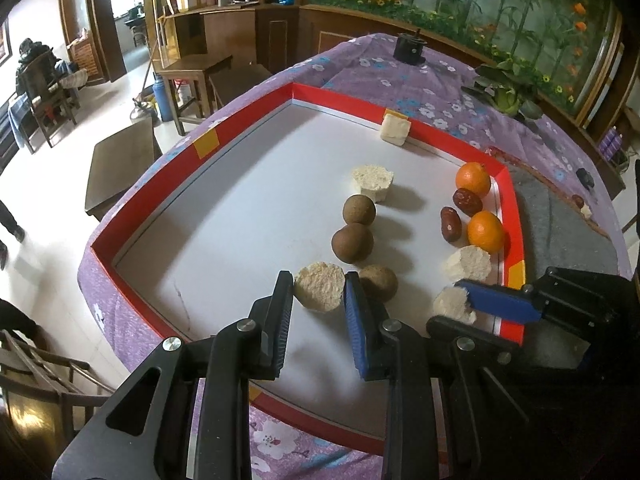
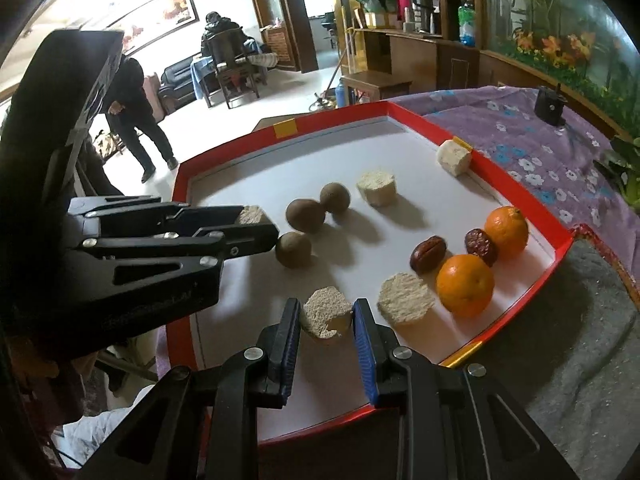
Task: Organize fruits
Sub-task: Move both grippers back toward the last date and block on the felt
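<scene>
**Ana:** Purple flowered cloth covers the desk [image 1: 400, 80], and on it sits the red-rimmed tray [image 1: 340, 102] with its white floor. What worries you?

**Ben:** Both grips. The left gripper [image 1: 316, 300] has its fingers pinching a pale crumbly chunk [image 1: 319, 286] at the near side of the tray, and a brown round fruit [image 1: 380, 282] lies just beside the blue finger. Any sideways swing could knock that fruit rolling.

**Ana:** And the other hand?

**Ben:** The right gripper [image 2: 326, 320] pinches a second crumbly chunk [image 2: 326, 314], near the tray's near right corner. That piece looks ragged and already notched at its edge. I judge it could crumble or slip out if squeezed harder or lifted fast.

**Ana:** The two grippers are close together, too.

**Ben:** Yes, they could bump each other if they cross.

**Ana:** What does the tray hold?

**Ben:** Three brown round fruits: the one by the left gripper and two more [image 1: 354, 226] touching each other toward the middle. Two oranges [image 2: 484, 258] sit on the right with two dark red dates [image 2: 454, 250] against them. A third chunk [image 2: 406, 298] rests next to the nearer orange, a fourth [image 2: 376, 188] mid-tray, and a fifth [image 2: 452, 157] against the far rim.

**Ana:** So the sorting is unfinished?

**Ben:** I'd say so; the pale pieces are scattered.
</scene>
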